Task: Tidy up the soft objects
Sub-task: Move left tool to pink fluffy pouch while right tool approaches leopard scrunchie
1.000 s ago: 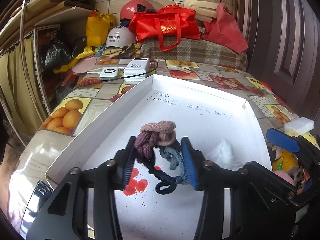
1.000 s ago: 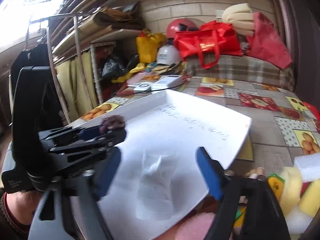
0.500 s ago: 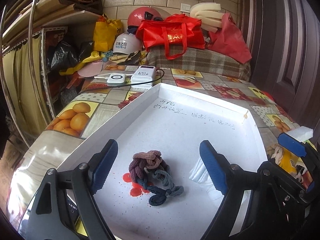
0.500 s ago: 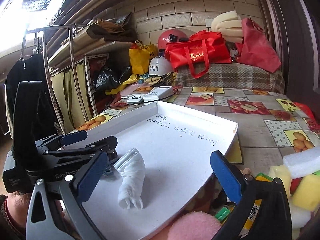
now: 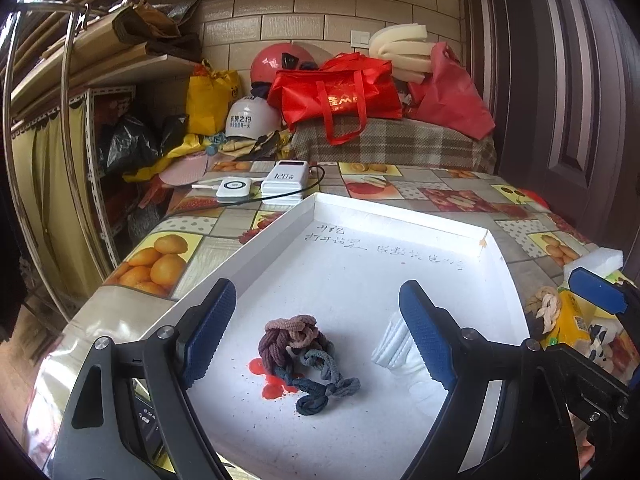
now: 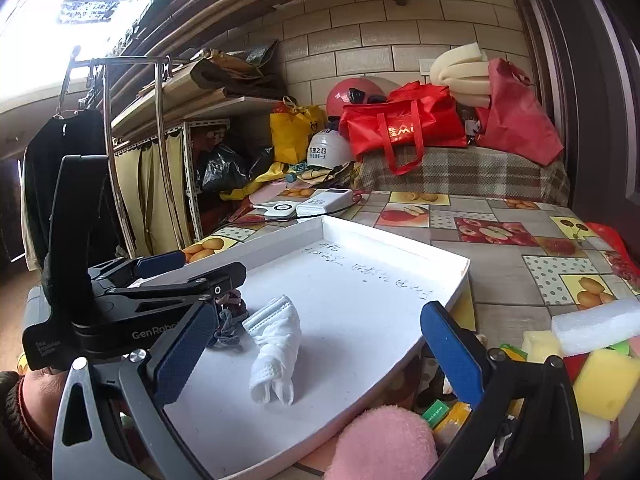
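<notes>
A white tray (image 5: 280, 232) lies on the table. In it lie a tangle of braided hair ties (image 5: 300, 354), mauve, pink and grey-blue, and a rolled white cloth (image 5: 394, 342). My left gripper (image 5: 316, 336) is open, its blue pads apart on either side of the hair ties, not touching them. In the right wrist view the tray (image 6: 448, 264), the white cloth (image 6: 276, 346) and part of the hair ties (image 6: 228, 326) show. My right gripper (image 6: 316, 350) is open and empty above the tray's near right edge. The left gripper (image 6: 160, 280) is at the left there.
Right of the tray lie soft items: a pink plush (image 6: 380, 446), yellow sponges (image 6: 606, 380), white foam (image 6: 596, 324), a braided tie (image 5: 546, 304). Power banks (image 5: 284, 180) with cable lie behind the tray. Red bags (image 5: 340, 94) and helmets stand at the back.
My left gripper opened and let the hair ties drop into the tray beside the red stain, then drew back. The right gripper pulled back slightly; the white cloth lies in the tray.
</notes>
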A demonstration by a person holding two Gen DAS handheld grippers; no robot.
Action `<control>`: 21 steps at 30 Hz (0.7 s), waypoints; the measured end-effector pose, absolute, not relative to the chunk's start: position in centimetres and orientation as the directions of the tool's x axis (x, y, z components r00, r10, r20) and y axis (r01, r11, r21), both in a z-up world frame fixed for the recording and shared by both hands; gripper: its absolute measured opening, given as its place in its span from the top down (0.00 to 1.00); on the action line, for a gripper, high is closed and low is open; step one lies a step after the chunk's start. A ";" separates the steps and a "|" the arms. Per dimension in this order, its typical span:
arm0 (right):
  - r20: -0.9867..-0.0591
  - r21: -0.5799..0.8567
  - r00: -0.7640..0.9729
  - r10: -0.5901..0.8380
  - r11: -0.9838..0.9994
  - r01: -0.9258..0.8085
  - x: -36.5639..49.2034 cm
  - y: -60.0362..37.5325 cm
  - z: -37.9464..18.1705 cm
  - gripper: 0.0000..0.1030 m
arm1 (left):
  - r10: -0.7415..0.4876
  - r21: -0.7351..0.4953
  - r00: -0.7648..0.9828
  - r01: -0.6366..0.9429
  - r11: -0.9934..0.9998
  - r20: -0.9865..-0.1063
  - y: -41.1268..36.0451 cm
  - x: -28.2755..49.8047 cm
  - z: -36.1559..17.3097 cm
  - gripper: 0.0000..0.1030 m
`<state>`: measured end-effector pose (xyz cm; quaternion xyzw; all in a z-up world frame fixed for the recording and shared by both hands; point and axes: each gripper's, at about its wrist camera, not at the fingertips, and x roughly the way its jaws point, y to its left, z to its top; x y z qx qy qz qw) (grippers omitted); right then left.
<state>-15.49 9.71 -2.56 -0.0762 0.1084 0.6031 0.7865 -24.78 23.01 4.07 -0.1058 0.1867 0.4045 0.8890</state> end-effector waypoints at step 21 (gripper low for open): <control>-0.125 0.152 0.544 0.830 0.558 -0.816 -5.3 -3.4 -1.5 0.00 | 0.485 -0.055 0.787 -0.543 0.838 -0.382 17.2 -23.2 4.4 0.18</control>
